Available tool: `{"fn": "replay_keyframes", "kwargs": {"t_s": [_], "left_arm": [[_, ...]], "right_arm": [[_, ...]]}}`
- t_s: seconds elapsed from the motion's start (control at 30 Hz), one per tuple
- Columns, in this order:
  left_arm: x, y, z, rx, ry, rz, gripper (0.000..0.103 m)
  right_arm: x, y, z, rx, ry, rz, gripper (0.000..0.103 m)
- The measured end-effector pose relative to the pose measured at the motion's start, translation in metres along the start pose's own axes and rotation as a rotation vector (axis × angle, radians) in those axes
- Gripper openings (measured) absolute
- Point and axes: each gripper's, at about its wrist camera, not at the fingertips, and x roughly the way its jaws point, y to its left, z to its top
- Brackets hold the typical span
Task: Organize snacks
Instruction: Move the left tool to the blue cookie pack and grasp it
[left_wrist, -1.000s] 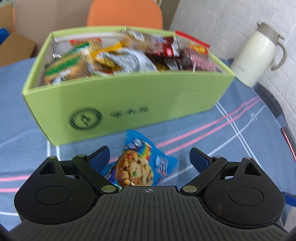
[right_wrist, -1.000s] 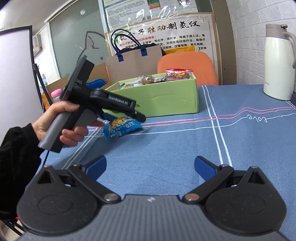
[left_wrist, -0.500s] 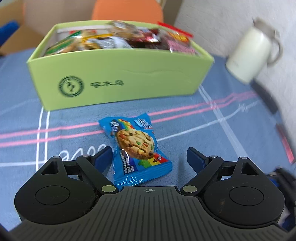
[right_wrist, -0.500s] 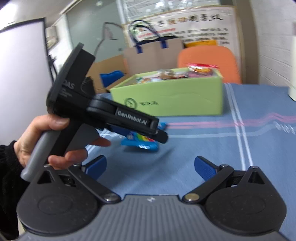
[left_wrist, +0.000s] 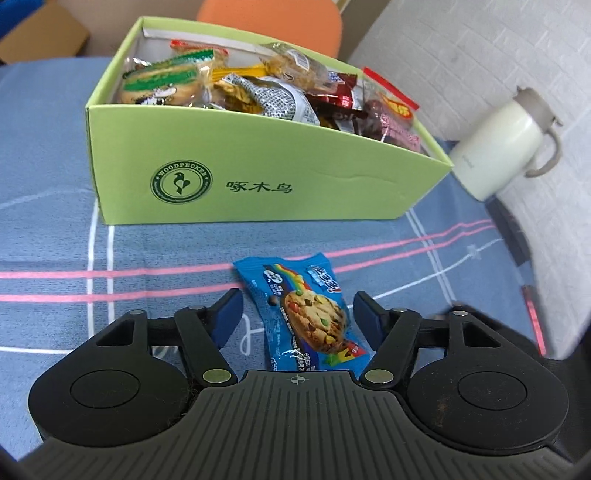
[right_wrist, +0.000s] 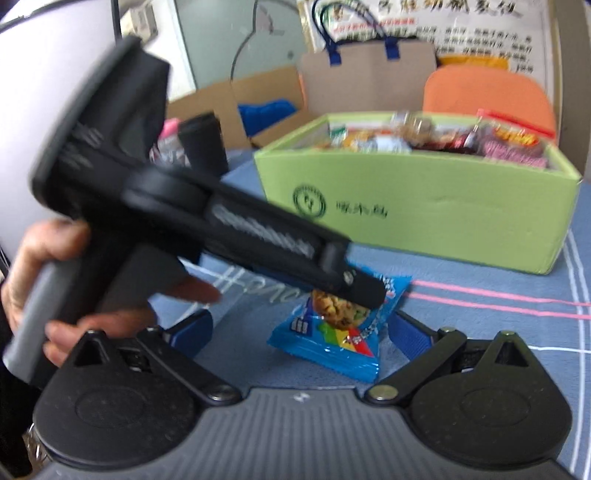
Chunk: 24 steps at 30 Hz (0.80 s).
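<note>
The left gripper (left_wrist: 297, 308) is half open, and its jaws have just been closing around the blue cookie pack (left_wrist: 304, 314) on the blue tablecloth (left_wrist: 55, 147), not squeezing yet. The right gripper (right_wrist: 301, 330) waits open nearby. Next: pinch the pack, lift it into the green box (left_wrist: 258, 173).

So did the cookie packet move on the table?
Cannot tell. The cookie packet lies flat on the cloth in front of the green box, as before; it looks shifted, but the camera itself moved.
</note>
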Motion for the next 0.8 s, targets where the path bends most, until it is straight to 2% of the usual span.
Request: {"fn": "replay_keyframes", "kwargs": {"t_s": [0.13, 0.2, 0.33, 0.47, 0.63, 0.67, 0.7, 0.77, 0.8], "left_arm": [[0.0, 0.003, -0.001, 0.014, 0.005, -0.026, 0.044], [-0.002, 0.0, -0.005, 0.031, -0.001, -0.006, 0.037], [-0.011, -0.003, -0.023, 0.027, 0.004, -0.009, 0.032], [-0.028, -0.015, -0.058, 0.023, -0.012, -0.008, 0.032], [-0.049, -0.036, -0.109, -0.029, -0.038, -0.013, 0.033], [-0.052, -0.04, -0.116, -0.039, -0.042, -0.018, 0.037], [-0.054, -0.042, -0.12, -0.048, -0.052, -0.015, 0.045], [-0.056, -0.046, -0.119, -0.06, -0.089, 0.02, 0.063], [-0.057, -0.047, -0.118, -0.066, -0.101, 0.045, 0.066]], "right_arm": [[0.009, 0.01, -0.002, -0.01, 0.022, 0.084, 0.101], [0.007, 0.017, -0.005, -0.024, 0.024, 0.078, 0.101], [-0.006, 0.026, -0.015, -0.03, 0.035, 0.074, 0.101], [-0.028, 0.036, -0.037, -0.035, 0.042, 0.099, 0.101], [-0.064, 0.052, -0.067, -0.053, 0.015, 0.06, 0.1], [-0.07, 0.054, -0.072, -0.059, 0.0, 0.039, 0.1], [-0.076, 0.057, -0.075, -0.061, -0.025, -0.002, 0.1], [-0.081, 0.063, -0.08, -0.045, -0.071, -0.094, 0.1], [-0.083, 0.065, -0.083, -0.03, -0.086, -0.122, 0.1]]}}
